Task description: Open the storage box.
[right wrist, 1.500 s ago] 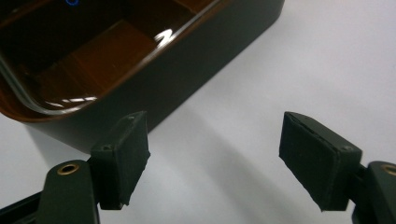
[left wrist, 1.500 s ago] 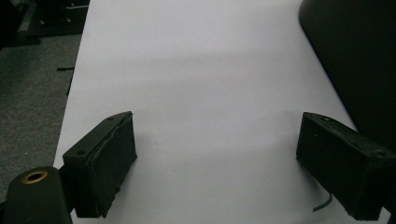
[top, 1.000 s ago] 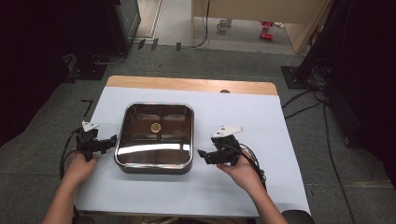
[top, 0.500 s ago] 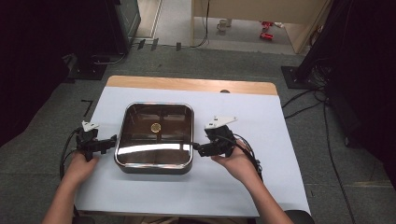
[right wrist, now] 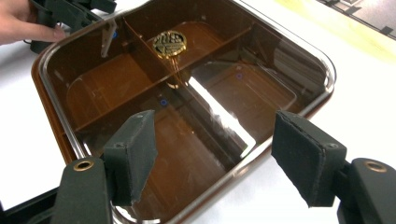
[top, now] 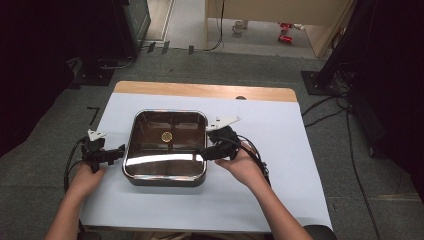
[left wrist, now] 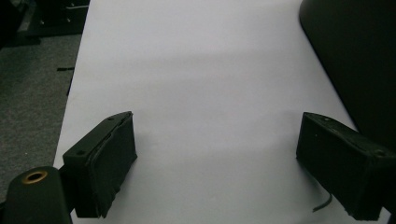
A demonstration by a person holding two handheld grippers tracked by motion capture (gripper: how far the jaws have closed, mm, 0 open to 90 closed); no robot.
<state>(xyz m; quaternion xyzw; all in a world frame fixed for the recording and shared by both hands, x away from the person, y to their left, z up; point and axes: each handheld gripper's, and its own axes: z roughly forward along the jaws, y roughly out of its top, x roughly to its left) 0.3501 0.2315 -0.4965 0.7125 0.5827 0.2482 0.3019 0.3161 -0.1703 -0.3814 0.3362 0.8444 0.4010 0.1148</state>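
A square brown box point(top: 165, 165) with a clear glossy lid, inner dividers and a gold emblem point(top: 166, 135) sits on the white table cover. My right gripper point(top: 202, 154) is at its right rim, held just above it. In the right gripper view the box point(right wrist: 196, 93) and its near rim lie between and below the right gripper point(right wrist: 219, 158) pads. The jaws have just been closing a little, and the pads touch nothing. My left gripper point(top: 120, 150) rests open beside the box's left wall point(left wrist: 355, 56), with bare table between the left gripper point(left wrist: 215, 163) pads.
The white cover point(top: 280, 165) has free room right of and in front of the box. A wooden strip point(top: 200, 91) runs along the far edge. Cables point(top: 345, 125) lie on the floor to the right. Each gripper trails its own cable.
My right gripper has moved left and slightly up, from the table beside the box to over its right rim. The left gripper and the box have stayed still.
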